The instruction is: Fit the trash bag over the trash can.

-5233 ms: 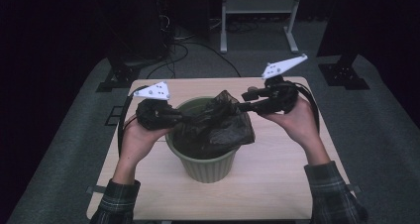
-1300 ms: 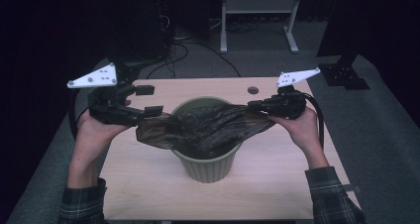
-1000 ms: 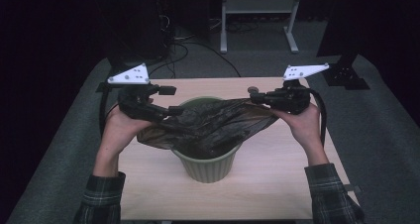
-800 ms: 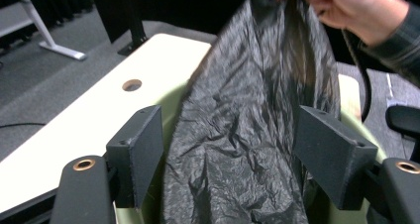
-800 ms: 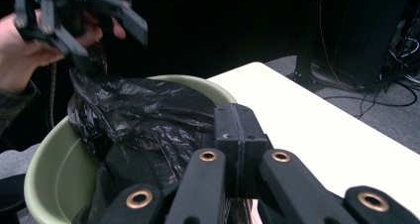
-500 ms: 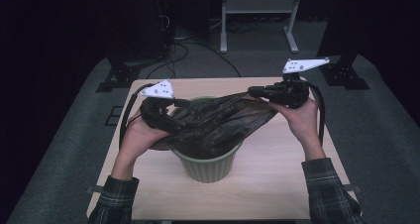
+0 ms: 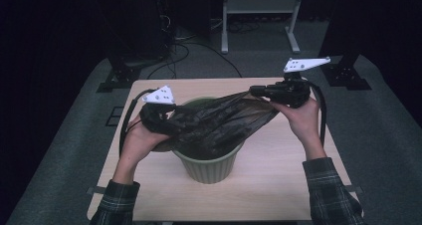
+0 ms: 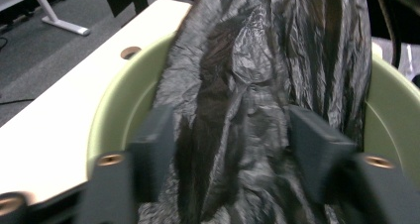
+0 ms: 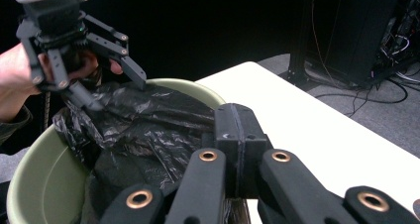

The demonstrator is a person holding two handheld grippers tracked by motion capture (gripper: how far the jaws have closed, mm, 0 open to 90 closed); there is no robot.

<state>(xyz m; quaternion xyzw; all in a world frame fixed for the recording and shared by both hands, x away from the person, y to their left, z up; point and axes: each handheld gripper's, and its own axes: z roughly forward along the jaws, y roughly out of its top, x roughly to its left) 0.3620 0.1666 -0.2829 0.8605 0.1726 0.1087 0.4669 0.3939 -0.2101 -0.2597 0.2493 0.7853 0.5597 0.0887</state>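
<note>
A black plastic bag (image 7: pixel 219 120) is stretched across the top of a green bin (image 7: pixel 209 165) on a wooden table (image 7: pixel 278 180). My right gripper (image 7: pixel 255 91) is shut on the bag's right edge, held above the bin's far right rim; its pads (image 9: pixel 237 130) meet on the film. My left gripper (image 7: pixel 173 122) sits low at the bin's left rim. Its jaws have just been closing and stand apart, with crumpled bag (image 8: pixel 257 60) bunched loosely between them (image 8: pixel 235 149). In the right gripper view the left gripper (image 9: pixel 111 87) straddles the bag (image 9: pixel 143 130).
The bin (image 8: pixel 119 100) stands mid-table, with bare tabletop (image 8: pixel 54 115) around it. A white metal stand (image 7: pixel 259 6), cables and dark equipment lie on the grey floor beyond the table's far edge.
My left gripper has come in from the table's left and dropped to the bin's left rim, with its jaws now around the bag. The right gripper has kept its place and its grip.
</note>
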